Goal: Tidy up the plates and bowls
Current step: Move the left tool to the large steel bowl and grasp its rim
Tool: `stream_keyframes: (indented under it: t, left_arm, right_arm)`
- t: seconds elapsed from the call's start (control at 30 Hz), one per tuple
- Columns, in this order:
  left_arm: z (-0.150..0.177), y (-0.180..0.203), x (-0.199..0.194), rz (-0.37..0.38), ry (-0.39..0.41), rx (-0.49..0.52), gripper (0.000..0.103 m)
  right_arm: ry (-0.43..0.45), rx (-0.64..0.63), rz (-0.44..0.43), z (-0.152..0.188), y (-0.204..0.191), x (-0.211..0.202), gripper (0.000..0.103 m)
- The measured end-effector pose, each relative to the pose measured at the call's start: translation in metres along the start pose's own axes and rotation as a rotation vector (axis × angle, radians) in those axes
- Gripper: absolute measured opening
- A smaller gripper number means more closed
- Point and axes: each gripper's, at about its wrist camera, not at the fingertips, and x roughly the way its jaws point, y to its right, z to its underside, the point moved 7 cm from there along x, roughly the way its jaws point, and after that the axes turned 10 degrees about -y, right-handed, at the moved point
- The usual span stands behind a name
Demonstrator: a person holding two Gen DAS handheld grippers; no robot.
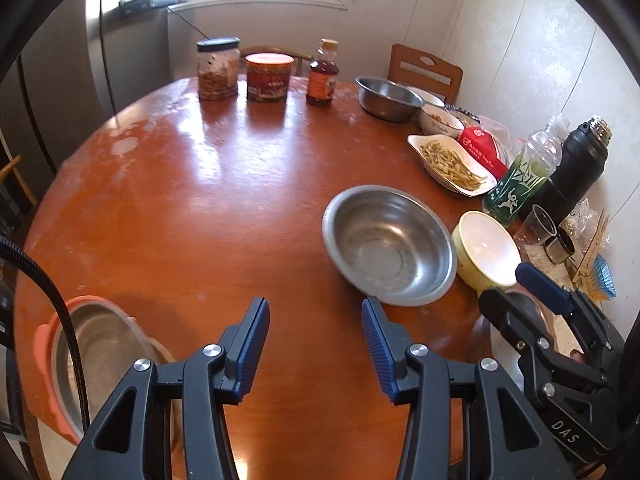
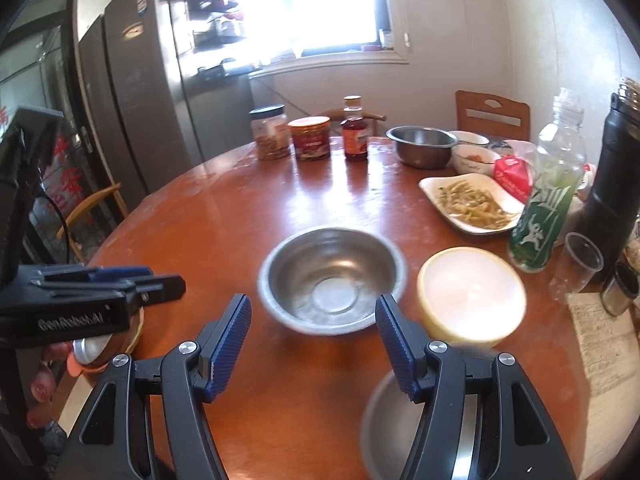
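From the left wrist view, the left hand-held gripper hangs over the bare wood of the round table with its jaws apart and nothing between them; a steel bowl sits empty ahead and to the right, just beside a yellow bowl with a white inside; a white plate of green beans lies farther back, near a green bottle and a black flask; a second steel bowl stands at the far edge, and three jars line the back; a pot with an orange rim shows at the lower left; the right hand-held gripper enters from the right edge.

From the right wrist view, the right hand-held gripper is also released and empty, above the table; the steel bowl lies straight ahead between its fingers, the yellow bowl touching or just beside it on the right; another steel dish is partly hidden under the right finger; the plate of green beans sits behind; the left hand-held gripper shows at the left edge, seen from the side.
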Motion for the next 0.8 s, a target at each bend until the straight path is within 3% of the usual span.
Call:
stream_keyframes:
  t: [0.13, 0.67, 0.73, 0.8]
  left_arm:
    - [-0.007, 0.01, 0.021, 0.046, -0.045, -0.029, 0.048]
    - [-0.027, 0.015, 0.087, 0.078, -0.152, -0.13, 0.048]
    - [-0.026, 0.016, 0.093, 0.091, -0.166, -0.138, 0.044]
    - [-0.025, 0.016, 0.098, 0.1, -0.182, -0.141, 0.034]
  right_arm:
    - [-0.019, 0.005, 0.01, -0.005, 0.013, 0.008, 0.066]
    - [-0.056, 0.038, 0.029, -0.011, 0.044, 0.025, 0.066]
    - [-0.058, 0.036, 0.032, -0.011, 0.044, 0.025, 0.066]
    - [-0.057, 0.036, 0.033, -0.011, 0.045, 0.026, 0.066]
